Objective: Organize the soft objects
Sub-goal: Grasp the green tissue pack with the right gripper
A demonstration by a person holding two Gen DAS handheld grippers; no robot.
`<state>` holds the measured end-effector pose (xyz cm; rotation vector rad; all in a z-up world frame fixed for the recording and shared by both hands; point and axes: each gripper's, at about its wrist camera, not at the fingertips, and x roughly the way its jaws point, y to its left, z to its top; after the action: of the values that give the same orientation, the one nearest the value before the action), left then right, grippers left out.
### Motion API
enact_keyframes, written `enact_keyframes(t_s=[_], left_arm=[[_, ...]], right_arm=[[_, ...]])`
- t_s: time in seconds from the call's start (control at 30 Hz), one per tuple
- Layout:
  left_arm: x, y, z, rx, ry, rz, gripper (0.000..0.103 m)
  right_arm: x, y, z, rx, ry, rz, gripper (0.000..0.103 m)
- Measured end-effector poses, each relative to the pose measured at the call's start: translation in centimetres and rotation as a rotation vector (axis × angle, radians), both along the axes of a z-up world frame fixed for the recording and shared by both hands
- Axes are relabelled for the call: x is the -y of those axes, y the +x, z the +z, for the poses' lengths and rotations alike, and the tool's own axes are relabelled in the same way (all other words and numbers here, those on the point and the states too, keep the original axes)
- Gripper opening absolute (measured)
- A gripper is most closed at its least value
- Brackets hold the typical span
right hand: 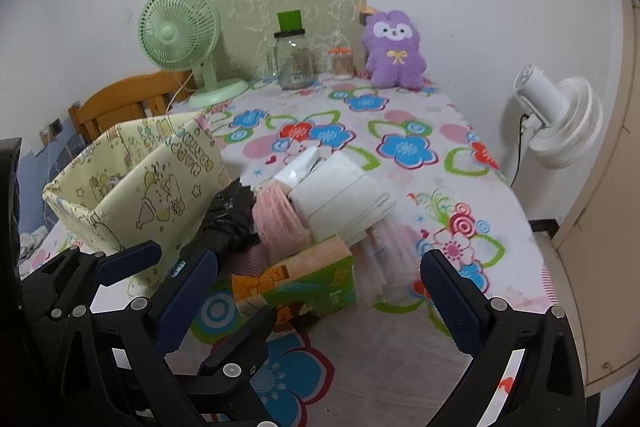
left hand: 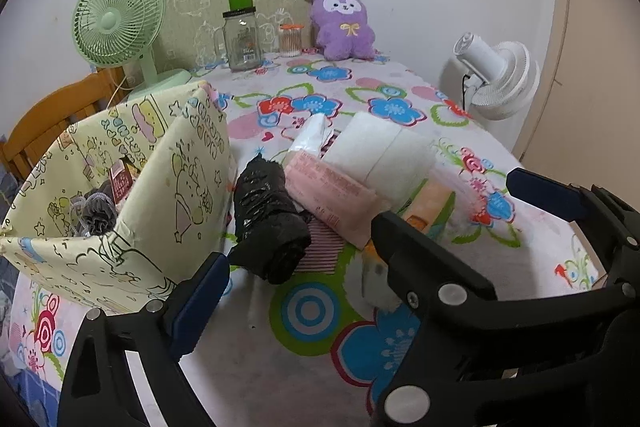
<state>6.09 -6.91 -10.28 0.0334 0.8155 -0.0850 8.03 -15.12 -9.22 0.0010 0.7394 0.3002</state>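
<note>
A pile of soft things lies mid-table: a black bag roll (left hand: 267,223) (right hand: 228,215), a pink pack (left hand: 332,193) (right hand: 280,217), a white folded cloth (left hand: 380,155) (right hand: 340,195), a tissue pack (left hand: 310,135) and an orange-green tissue box (right hand: 304,277). A yellow fabric bin (left hand: 120,195) (right hand: 136,183) stands left of the pile and holds a dark item (left hand: 96,213). My left gripper (left hand: 362,257) is open and empty, close to the pile. My right gripper (right hand: 316,287) is open and empty, with the tissue box between its fingers, apart from both.
The floral tablecloth (left hand: 320,99) covers the table. At the back stand a green fan (left hand: 116,23), a glass jar (left hand: 242,41), a swab jar (left hand: 291,41) and a purple plush (left hand: 344,25). A white fan (left hand: 496,75) stands off the right edge. A wooden chair (right hand: 120,103) is left.
</note>
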Motion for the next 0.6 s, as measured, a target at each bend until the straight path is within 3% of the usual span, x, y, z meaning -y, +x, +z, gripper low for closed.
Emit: enact_keyframes(t_s=[0.6], left_arm=[[-0.5, 1.3, -2.9, -0.073, 0.015, -0.006, 0.094]], right_arm=[[-1.6, 1.9, -3.5, -0.094, -0.025, 0.031, 0.100]])
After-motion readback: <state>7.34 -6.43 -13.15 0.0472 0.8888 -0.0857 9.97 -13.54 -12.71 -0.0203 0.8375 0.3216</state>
